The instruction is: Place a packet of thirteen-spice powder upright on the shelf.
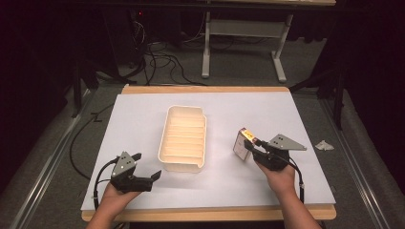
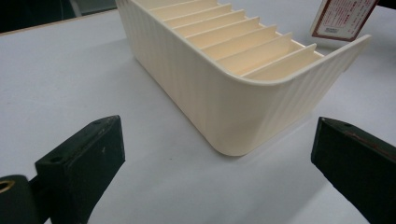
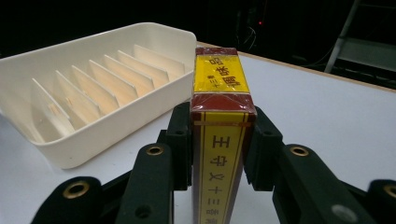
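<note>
Right gripper clenched on box, right of slotted tray; left gripper released, idle near-left. We keep box upright, align edge-on with one slot, lower gently.

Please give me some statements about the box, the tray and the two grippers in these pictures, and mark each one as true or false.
1. The right gripper is shut on the box. True.
2. The box lies inside the tray. False: it is held outside the tray, to its right in the high view.
3. The left gripper is open, with nothing between its jaws. True.
4. The tray's slots are full of boxes. False: the slots in view are empty.
5. The tray has dividers across it. True.
</note>
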The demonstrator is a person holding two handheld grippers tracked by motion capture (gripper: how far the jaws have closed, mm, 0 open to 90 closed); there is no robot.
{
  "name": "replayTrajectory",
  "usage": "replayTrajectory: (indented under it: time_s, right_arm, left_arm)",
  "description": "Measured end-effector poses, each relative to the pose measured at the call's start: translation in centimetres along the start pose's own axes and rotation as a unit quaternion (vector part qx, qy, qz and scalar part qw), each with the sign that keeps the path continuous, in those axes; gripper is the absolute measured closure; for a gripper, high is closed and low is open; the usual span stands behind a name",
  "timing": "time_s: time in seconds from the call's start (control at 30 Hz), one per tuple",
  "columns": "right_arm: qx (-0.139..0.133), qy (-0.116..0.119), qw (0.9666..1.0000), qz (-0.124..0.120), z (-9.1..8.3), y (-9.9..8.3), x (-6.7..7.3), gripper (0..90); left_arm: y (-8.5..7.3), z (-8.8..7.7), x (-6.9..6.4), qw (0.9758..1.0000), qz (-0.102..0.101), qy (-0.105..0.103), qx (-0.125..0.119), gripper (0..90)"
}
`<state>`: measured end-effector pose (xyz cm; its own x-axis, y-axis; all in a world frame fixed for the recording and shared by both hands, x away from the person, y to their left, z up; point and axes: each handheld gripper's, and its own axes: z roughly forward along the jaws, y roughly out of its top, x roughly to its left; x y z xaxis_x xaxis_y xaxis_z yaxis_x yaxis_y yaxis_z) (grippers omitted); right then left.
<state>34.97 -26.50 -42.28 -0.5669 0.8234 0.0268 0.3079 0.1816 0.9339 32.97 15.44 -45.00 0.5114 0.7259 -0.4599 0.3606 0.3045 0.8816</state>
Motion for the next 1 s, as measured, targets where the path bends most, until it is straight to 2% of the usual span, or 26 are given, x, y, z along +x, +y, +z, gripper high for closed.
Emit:
replayTrajectory:
  time_s: [0.2, 0.47, 0.53, 0.73, 1.0]
  right_arm:
    - [-0.005, 0.019, 0.9998, -0.006, 0.5, 0.6, 0.2, 68.7]
    - [0.007, 0.043, 0.9988, -0.025, 1.7, 1.2, 0.8, 68.7]
    - [0.005, 0.057, 0.998, -0.026, 2.2, 1.7, 0.7, 68.7]
    - [-0.001, 0.081, 0.9964, -0.026, 3.2, 2.3, 0.6, 68.8]
    - [-0.006, 0.1, 0.9942, -0.04, 4.4, 3.5, 0.6, 68.8]
  left_arm:
    - [-0.1, 0.0, 0.0, 1.0, 0.002, 0.0, 0.001, 3.5]
    - [0.0, 0.0, 0.1, 1.0, 0.002, 0.001, -0.001, 3.5]
    - [0.0, 0.0, 0.1, 1.0, 0.002, 0.001, -0.001, 3.5]
    - [0.2, -0.2, 0.2, 1.0, 0.0, 0.003, -0.008, 3.5]
    - [0.2, -0.1, 0.3, 0.9999, 0.001, 0.004, -0.009, 3.5]
